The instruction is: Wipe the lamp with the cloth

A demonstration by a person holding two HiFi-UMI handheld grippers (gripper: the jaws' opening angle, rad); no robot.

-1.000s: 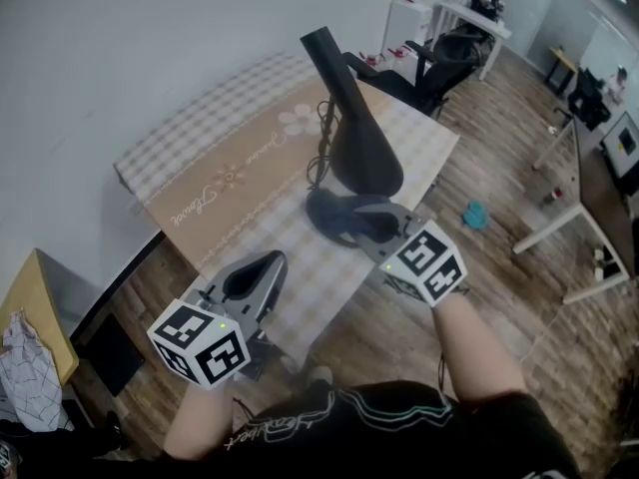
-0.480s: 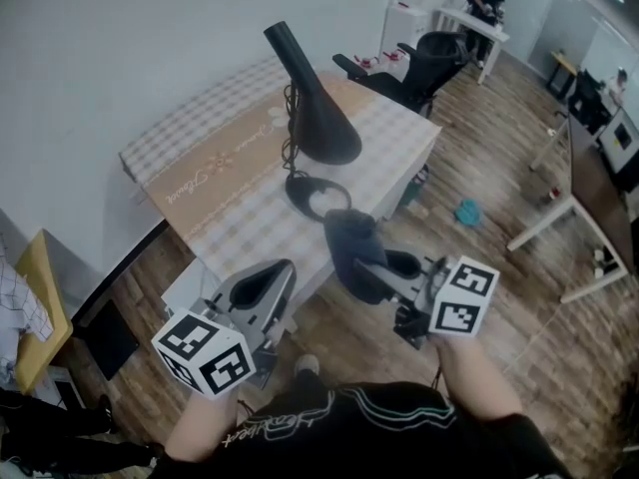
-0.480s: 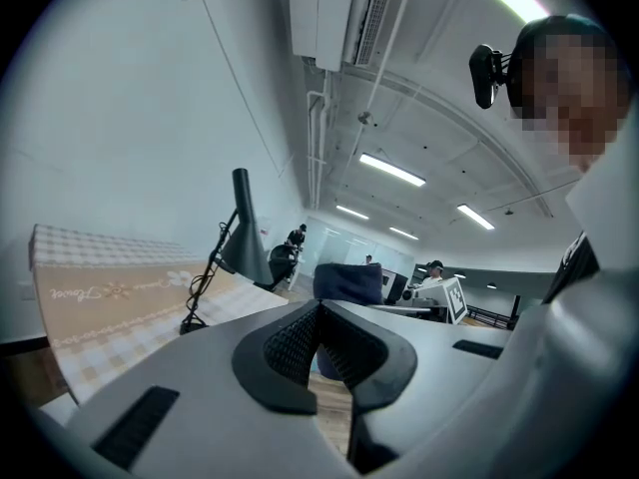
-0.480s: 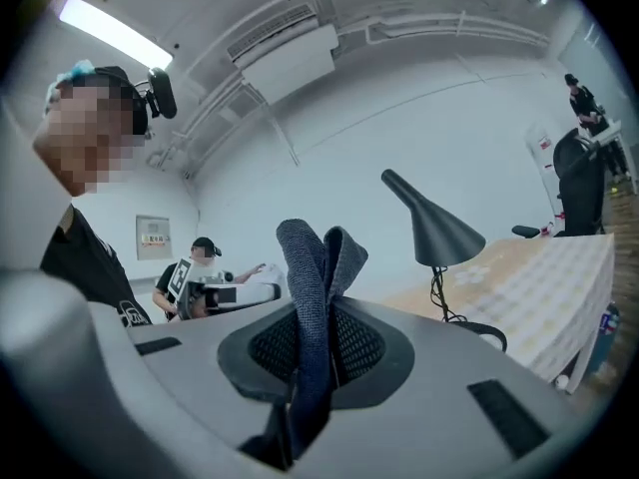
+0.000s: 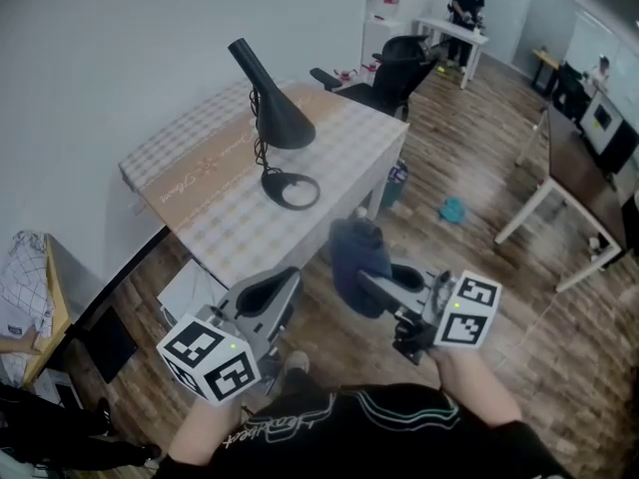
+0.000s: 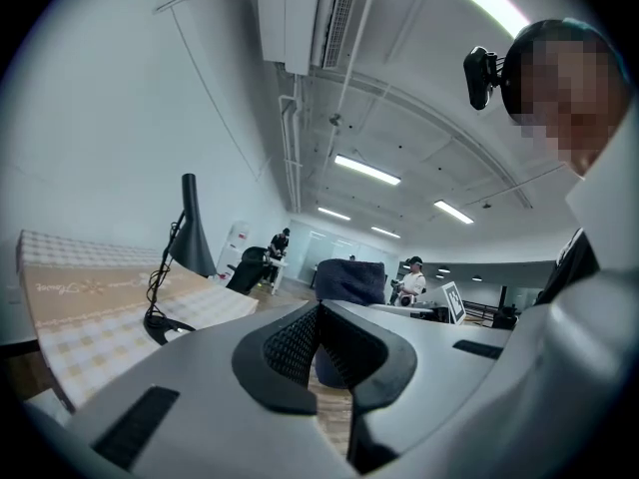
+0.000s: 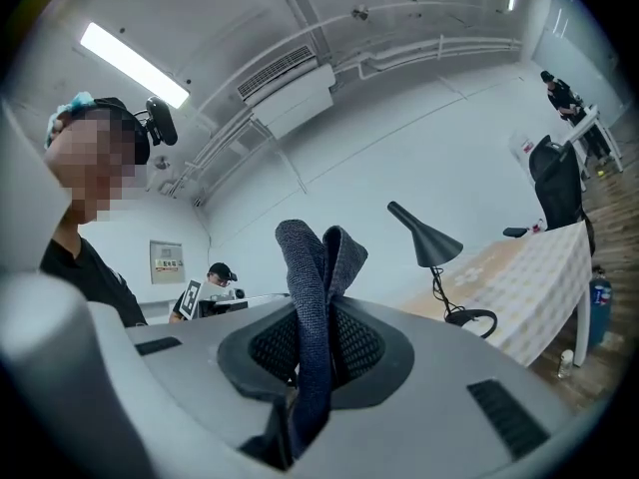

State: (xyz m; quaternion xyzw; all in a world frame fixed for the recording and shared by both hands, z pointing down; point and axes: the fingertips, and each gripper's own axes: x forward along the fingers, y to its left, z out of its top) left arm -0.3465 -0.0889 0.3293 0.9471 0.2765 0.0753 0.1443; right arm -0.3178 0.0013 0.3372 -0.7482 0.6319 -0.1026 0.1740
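The black desk lamp (image 5: 268,98) stands upright on the checked table (image 5: 210,218), its round base (image 5: 292,190) near the table's front edge. A dark blue cloth (image 5: 357,257) is pinched in my right gripper (image 5: 374,279), which hangs over the floor well short of the table. In the right gripper view the cloth (image 7: 315,267) sticks up out of the jaws, with the lamp (image 7: 427,238) far off to the right. My left gripper (image 5: 283,282) is shut with nothing in it, also off the table. In the left gripper view the lamp (image 6: 190,239) is at the far left.
A black office chair (image 5: 391,68) stands at the table's far right corner, a bottle (image 5: 395,183) on the floor by the table leg. A teal object (image 5: 452,210) lies on the wooden floor. White desks (image 5: 574,228) stand to the right. People work at the back.
Both grippers have drawn back from the table, and the lamp now looks smaller and farther away. The right gripper carried the cloth off the tabletop and away from the lamp base.
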